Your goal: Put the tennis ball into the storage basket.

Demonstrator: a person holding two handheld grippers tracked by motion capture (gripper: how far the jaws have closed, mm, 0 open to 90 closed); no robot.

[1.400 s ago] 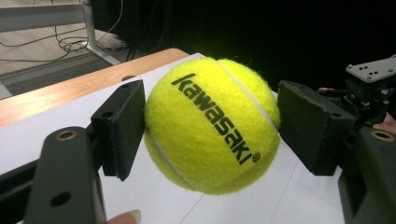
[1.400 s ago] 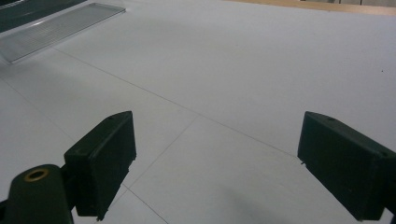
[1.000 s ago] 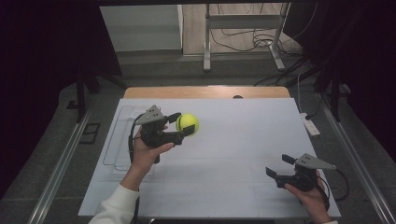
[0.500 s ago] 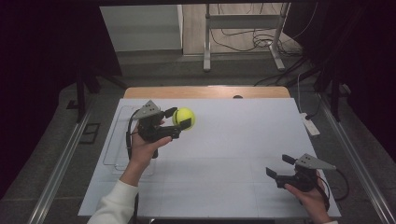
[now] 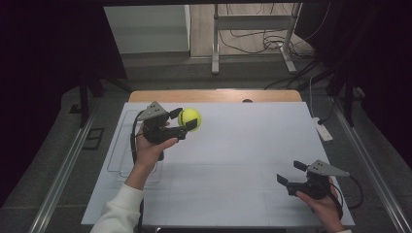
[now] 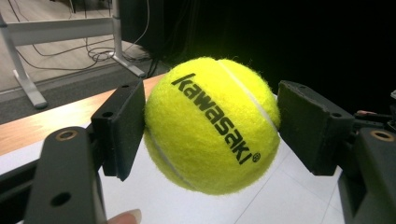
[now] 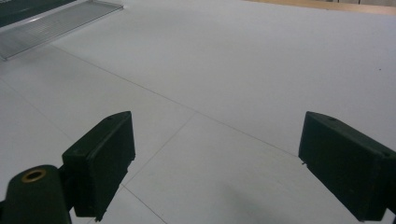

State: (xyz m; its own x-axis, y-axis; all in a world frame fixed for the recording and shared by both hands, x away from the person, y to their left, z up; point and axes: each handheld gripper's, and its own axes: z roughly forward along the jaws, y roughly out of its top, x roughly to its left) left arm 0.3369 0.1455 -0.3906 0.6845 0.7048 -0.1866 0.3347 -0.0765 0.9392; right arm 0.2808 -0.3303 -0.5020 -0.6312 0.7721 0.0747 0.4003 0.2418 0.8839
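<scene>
Left gripper [image 5: 185, 121] pinches yellow tennis ball [image 5: 189, 117] above worktop [image 5: 233, 160]; right gripper [image 5: 289, 174] spread wide, holding nothing.

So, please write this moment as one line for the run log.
left gripper: shut on tennis ball, held above table | right gripper: open, holding nothing, low over white table | clear tray: at table's left

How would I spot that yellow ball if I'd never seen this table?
Find the white table, then its far left part, where the left gripper is raised. Clamped between its black jaws is the tennis ball: fuzzy, bright yellow, printed "kawasaki", the one colourful thing there.
</scene>
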